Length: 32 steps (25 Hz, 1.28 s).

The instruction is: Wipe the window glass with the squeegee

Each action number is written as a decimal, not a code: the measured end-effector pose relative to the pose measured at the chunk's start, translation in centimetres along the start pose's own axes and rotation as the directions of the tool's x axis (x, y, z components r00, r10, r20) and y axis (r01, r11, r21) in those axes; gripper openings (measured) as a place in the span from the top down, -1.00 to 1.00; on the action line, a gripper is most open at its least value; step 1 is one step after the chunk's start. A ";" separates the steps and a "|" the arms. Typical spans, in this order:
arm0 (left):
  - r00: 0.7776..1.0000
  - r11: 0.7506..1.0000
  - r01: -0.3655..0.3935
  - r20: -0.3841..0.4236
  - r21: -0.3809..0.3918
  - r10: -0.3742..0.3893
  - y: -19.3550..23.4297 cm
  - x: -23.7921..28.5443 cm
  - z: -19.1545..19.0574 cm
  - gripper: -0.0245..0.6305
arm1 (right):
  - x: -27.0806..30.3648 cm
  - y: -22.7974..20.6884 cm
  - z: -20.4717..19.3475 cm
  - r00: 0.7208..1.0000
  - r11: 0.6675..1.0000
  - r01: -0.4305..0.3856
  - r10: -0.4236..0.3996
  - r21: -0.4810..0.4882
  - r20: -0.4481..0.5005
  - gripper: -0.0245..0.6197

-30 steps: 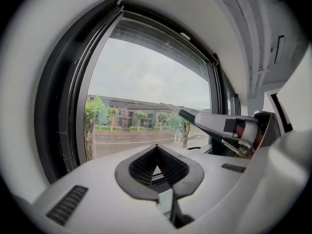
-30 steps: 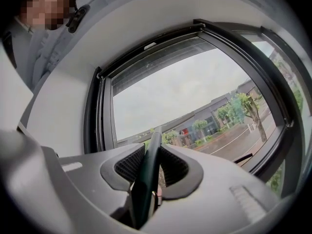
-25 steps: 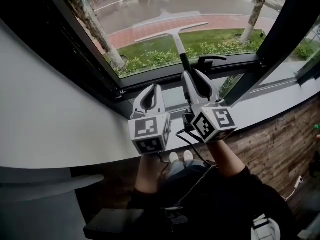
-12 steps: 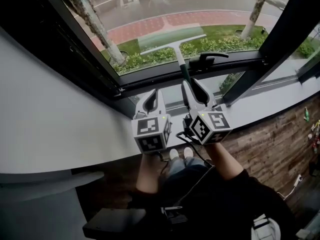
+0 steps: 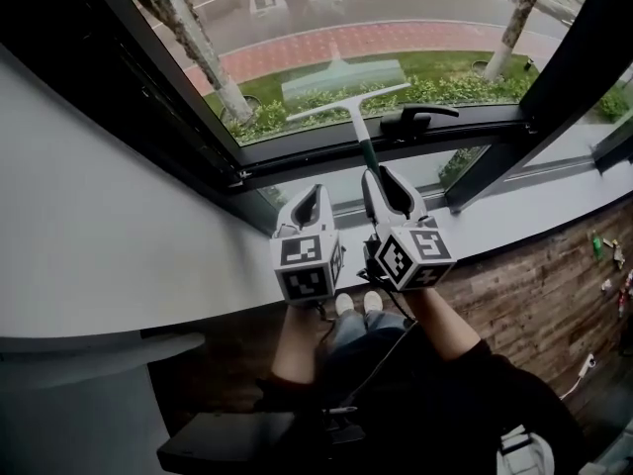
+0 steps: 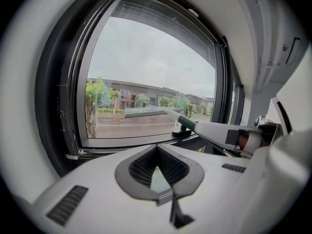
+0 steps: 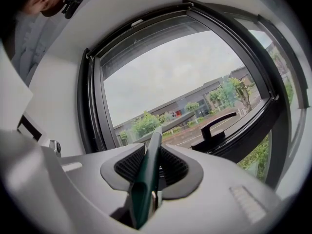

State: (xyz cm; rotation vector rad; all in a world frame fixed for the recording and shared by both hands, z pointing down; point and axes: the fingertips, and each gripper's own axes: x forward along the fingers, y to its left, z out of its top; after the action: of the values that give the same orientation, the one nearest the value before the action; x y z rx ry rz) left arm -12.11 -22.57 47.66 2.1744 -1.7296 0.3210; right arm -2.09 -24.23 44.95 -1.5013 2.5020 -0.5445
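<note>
Squeegee (image 5: 348,101) lower, inside right gripper (image 5: 379,173)

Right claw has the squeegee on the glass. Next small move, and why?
Probably draw the squeegee down to the bottom frame: the right claw is shut on its handle, and the blade sits just above that frame, with a strip of glass left beneath.

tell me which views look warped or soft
Head view: crisp, even daylight through the clear window glass. Left gripper view: fisheye bows the black window frame, corners dark. Right gripper view: same warp; green-handled white squeegee soft up close.
</note>
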 end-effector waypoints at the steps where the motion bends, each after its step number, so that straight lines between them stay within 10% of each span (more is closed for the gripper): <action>1: 1.000 1.000 -0.001 -0.002 -0.003 0.001 0.0 0.0 -0.1 0.92 | -0.1 -0.2 -0.5 1.000 1.000 0.001 -0.001 0.005 -0.013 0.62; 11: 0.998 0.998 -0.055 -0.006 -0.024 0.055 0.8 0.0 -0.6 0.92 | -0.3 -1.8 -2.2 0.997 0.998 0.012 -0.008 0.055 -0.076 0.62; 20: 0.975 0.981 -0.183 0.135 0.061 0.174 0.8 -4.4 4.6 0.92 | -2.9 2.9 5.9 0.984 0.991 -0.129 0.134 -0.047 0.115 0.62; 32: 0.856 0.959 -0.252 0.491 0.126 0.160 1.1 -12.1 19.5 0.92 | -2.2 14.2 22.5 0.815 0.934 -0.305 0.358 -0.188 0.456 0.62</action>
State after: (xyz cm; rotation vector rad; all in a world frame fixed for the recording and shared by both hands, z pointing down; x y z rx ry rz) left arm -16.71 -19.77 25.36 2.3434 -2.2947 -0.0149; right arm -5.18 -21.24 18.63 -1.0190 2.3253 0.0302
